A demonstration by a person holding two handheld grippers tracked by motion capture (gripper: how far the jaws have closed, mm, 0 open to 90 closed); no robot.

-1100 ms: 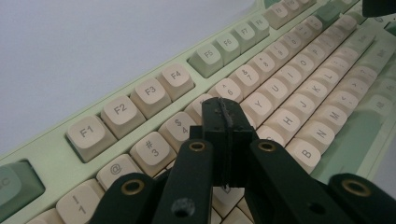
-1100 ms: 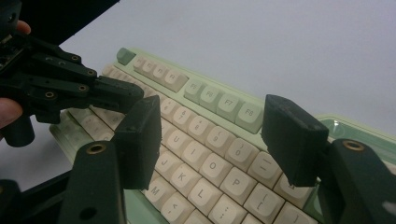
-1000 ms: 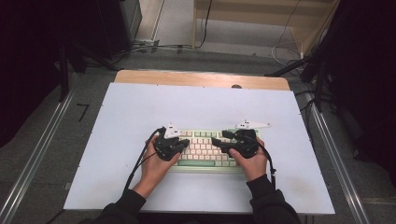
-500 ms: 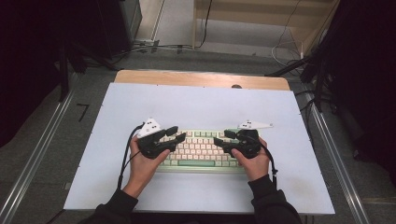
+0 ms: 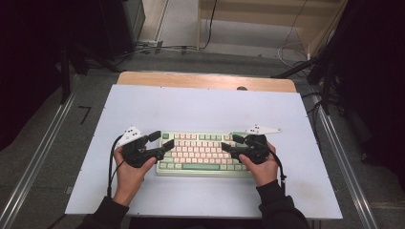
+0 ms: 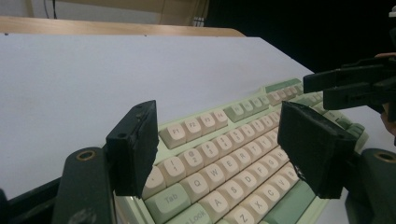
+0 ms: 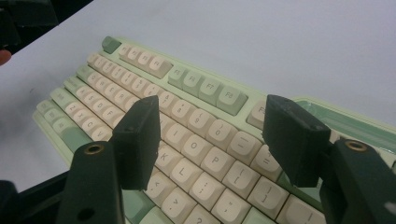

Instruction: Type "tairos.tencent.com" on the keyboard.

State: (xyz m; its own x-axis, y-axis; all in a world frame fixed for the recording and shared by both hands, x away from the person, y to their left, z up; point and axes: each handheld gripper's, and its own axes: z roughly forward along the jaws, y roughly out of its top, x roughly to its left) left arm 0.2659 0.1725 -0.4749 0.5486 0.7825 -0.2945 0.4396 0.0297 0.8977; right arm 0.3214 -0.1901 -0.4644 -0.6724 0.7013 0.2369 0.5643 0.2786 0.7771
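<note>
Left claw (image 5: 160, 140) at the near-left end of the keyboard (image 5: 203, 153): jaws have just been opening, now wide, nothing between them. Right claw (image 5: 232, 143) at the near-right end, jaws apart over the keys, gripping nothing. Claws face each other, likely bracketing the keyboard to press keys or shift it. Keyboard lies flat, mid-near on the pale tabletop (image 5: 200, 107); far side bare.

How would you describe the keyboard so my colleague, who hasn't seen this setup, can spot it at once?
Start from the white table with the wooden strip along its far edge. Near its front edge, between the left gripper and the right gripper, lies the keyboard. It is the table's one flat object: pale green case, cream keys, green accent keys.
</note>
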